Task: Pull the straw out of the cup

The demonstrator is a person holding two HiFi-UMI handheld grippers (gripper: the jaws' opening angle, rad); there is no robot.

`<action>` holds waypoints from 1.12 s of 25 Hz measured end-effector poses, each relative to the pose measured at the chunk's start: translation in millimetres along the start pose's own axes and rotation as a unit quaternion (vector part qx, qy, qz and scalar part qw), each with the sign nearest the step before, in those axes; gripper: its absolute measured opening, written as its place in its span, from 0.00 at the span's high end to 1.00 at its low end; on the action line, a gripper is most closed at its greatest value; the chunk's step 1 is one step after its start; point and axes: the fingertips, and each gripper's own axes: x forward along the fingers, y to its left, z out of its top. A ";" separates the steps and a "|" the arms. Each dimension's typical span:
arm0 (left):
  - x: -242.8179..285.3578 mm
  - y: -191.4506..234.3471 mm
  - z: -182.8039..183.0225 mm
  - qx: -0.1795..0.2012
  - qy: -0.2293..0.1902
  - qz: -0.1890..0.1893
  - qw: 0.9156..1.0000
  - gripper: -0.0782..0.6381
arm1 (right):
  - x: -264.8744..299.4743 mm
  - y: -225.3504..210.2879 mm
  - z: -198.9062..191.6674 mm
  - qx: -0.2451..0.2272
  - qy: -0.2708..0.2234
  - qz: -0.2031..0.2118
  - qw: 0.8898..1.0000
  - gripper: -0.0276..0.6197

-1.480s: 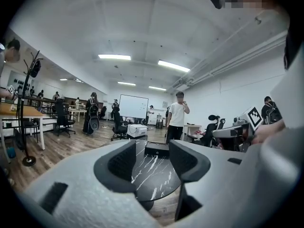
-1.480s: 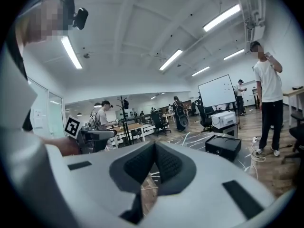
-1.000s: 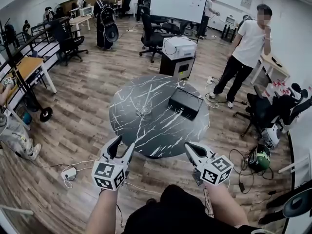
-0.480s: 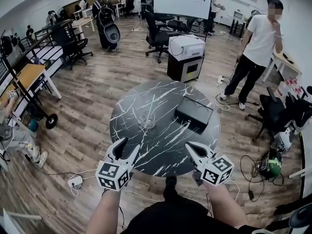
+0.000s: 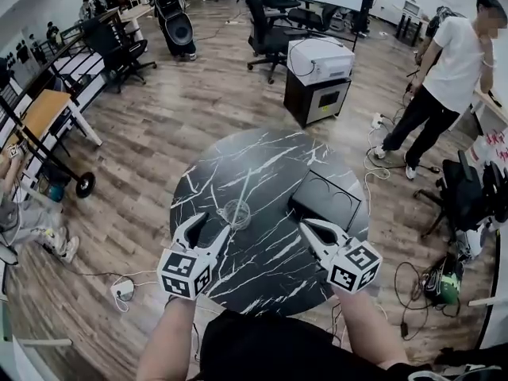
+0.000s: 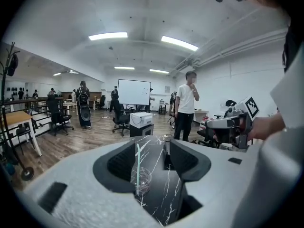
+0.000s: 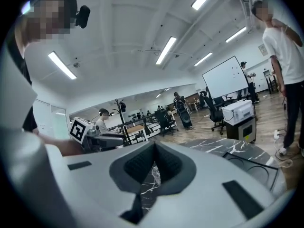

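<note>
A clear cup (image 5: 236, 213) with a pale green straw (image 5: 243, 190) leaning in it stands on the round black marble table (image 5: 262, 157). My left gripper (image 5: 208, 227) hovers over the table just left of and short of the cup. Its jaws are opening, with nothing pressed between them. Through its gap in the left gripper view the cup (image 6: 142, 180) and straw (image 6: 137, 165) show ahead. My right gripper (image 5: 306, 225) hangs over the table to the cup's right, fingertips together and empty. The cup (image 7: 155, 172) shows faintly through a slit in the right gripper view.
A black box (image 5: 325, 199) lies on the table's right side, just beyond the right gripper. Past the table stand a white printer (image 5: 320, 60) on a dark cabinet, office chairs and a person (image 5: 452, 74) at the right. Cables and a power strip (image 5: 121, 290) lie on the wooden floor.
The table and cup have come much closer. Both grippers, earlier short of the table's near edge, now reach over its top on either side of the cup.
</note>
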 end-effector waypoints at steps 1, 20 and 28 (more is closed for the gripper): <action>10.2 3.5 -2.0 -0.003 0.006 -0.002 1.000 0.56 | 5.5 -6.4 -1.8 0.007 0.003 -0.001 1.000 0.95; 179.3 52.9 -111.4 0.011 0.160 -0.095 0.982 0.51 | 63.4 -82.5 -51.0 0.063 0.077 -0.067 0.993 0.95; 200.4 56.4 -141.9 0.033 0.195 -0.116 0.973 0.55 | 66.1 -87.4 -67.5 0.079 0.089 -0.076 0.990 0.95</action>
